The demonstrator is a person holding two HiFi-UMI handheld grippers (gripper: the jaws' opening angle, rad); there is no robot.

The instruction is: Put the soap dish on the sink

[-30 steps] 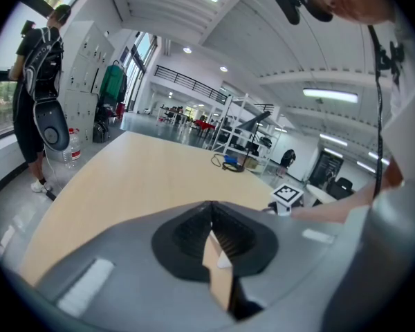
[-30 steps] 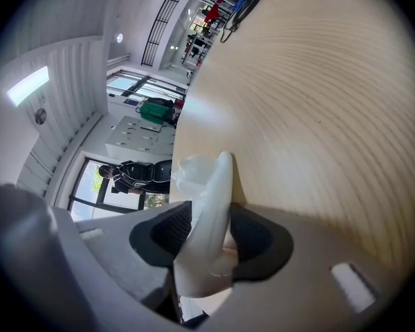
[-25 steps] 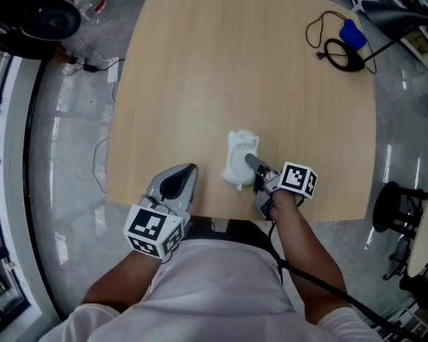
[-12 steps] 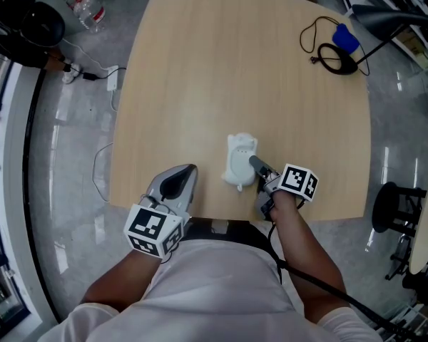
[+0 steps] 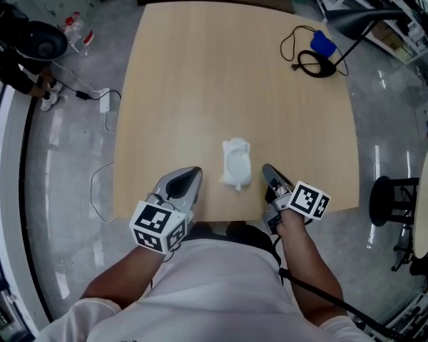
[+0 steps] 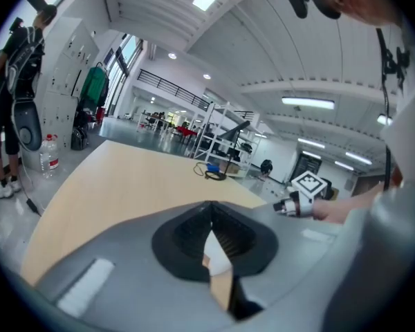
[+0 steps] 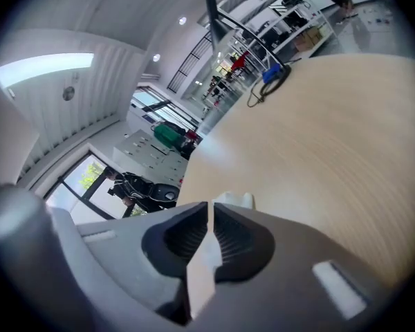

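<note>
Head view: soap dish (image 5: pixel 236 164) on tbl (image 5: pixel 200 84)

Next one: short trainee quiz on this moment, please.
1. True or false: the white soap dish rests on the wooden table, held by neither gripper.
2. Near the table's far right corner: A) mug B) black cable and blue item C) plate
3. Fill in: the soap dish sits ___ the left gripper and the right gripper.
Key: 1 true; the right gripper's jaws have just been closing, empty. 2 B. 3 between.
</note>
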